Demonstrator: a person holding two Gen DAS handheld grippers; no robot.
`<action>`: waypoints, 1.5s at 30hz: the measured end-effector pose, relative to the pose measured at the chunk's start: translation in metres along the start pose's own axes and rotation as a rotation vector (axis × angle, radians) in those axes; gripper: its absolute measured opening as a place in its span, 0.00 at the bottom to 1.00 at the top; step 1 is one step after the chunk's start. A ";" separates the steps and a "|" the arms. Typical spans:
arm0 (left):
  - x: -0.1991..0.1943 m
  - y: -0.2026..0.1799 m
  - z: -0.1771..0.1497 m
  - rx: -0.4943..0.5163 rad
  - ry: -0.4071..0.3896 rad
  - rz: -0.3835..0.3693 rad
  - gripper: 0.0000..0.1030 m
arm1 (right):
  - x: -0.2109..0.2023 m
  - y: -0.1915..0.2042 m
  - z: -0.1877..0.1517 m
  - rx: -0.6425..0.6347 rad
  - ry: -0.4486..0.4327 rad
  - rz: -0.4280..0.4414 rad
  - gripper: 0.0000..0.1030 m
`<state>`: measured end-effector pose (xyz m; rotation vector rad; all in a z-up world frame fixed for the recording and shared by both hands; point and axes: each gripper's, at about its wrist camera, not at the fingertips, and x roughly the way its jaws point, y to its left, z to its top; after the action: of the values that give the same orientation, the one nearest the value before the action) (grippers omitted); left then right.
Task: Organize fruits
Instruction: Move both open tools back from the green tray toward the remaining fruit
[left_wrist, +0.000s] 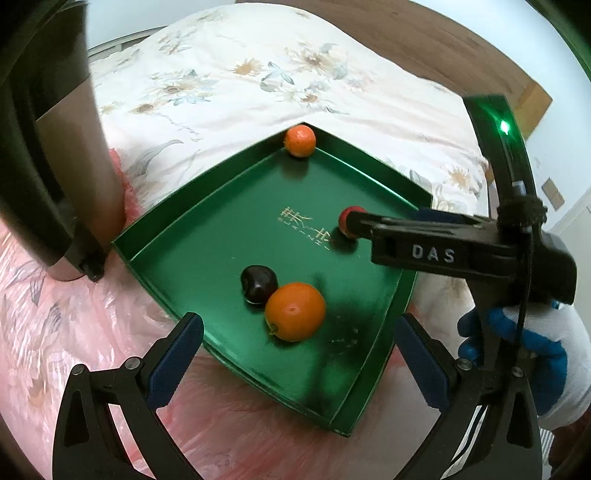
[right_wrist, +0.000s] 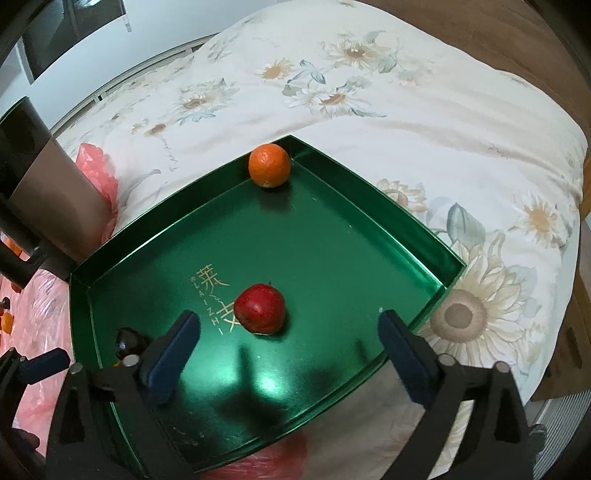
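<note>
Left wrist view: my left gripper (left_wrist: 299, 354) stands spread and empty at the near edge of the tray (left_wrist: 207, 218), framing an orange (left_wrist: 294, 311) that touches a dark plum (left_wrist: 258, 284); a second orange (left_wrist: 300, 140) sits in the tray's far corner. Right wrist view: my right gripper (right_wrist: 288, 347) is likewise spread with nothing held, the apple (right_wrist: 259, 308) lying just ahead near the tray's middle. I judge the apple firm, light, smooth and prone to roll on the glossy tray; grip it across its widest girth, squeezing moderately to avoid bruising.
</note>
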<state>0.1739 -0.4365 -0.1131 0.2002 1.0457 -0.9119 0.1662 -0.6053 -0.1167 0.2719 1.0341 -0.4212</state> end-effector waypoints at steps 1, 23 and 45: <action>-0.003 0.003 -0.001 -0.016 -0.012 0.003 0.98 | -0.001 0.001 0.000 -0.002 -0.003 0.001 1.00; -0.029 0.056 -0.024 -0.150 -0.024 0.061 0.98 | -0.011 0.005 -0.006 0.068 -0.009 0.045 1.00; -0.077 0.110 -0.063 -0.236 -0.077 0.131 0.98 | -0.047 0.086 -0.023 -0.078 -0.044 0.150 1.00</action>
<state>0.1991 -0.2901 -0.1120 0.0356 1.0463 -0.6665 0.1678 -0.5100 -0.0852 0.2675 0.9773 -0.2494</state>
